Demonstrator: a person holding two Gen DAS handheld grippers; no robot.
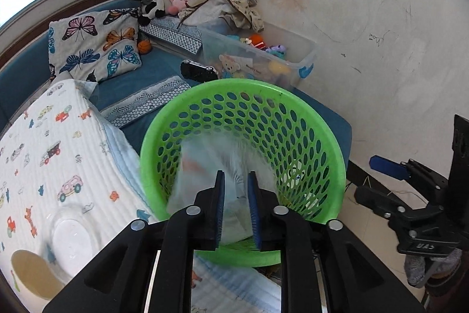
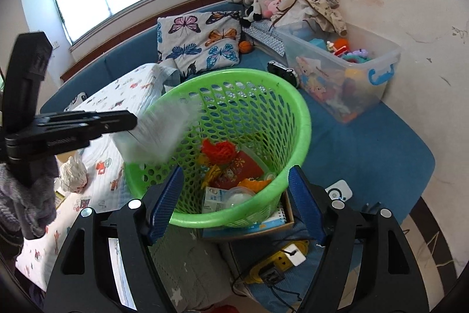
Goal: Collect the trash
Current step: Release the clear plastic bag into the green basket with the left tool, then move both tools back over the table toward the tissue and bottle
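A green perforated basket (image 1: pixel 310 143) (image 2: pixel 293 107) stands on the blue couch. Inside lie red, orange and white scraps (image 2: pixel 231 166). My left gripper (image 1: pixel 236 181) (image 2: pixel 129 121) hovers over the basket's rim, its blue pads a little apart, with a blurred white plastic bag (image 1: pixel 205 166) (image 2: pixel 158 131) in front of them, hanging at the rim. I cannot tell whether the pads still grip it. My right gripper (image 2: pixel 236 178) is open and empty, its fingers either side of the basket's near wall.
A crumpled white paper wad (image 2: pixel 73 173) and a clear plastic cup (image 1: pixel 70 239) lie on the car-print blanket (image 1: pixel 58 143). A clear toy bin (image 2: pixel 346 72), butterfly pillow (image 2: pixel 199 43) and plush toys stand behind. A yellow power strip (image 2: pixel 281 260) lies below.
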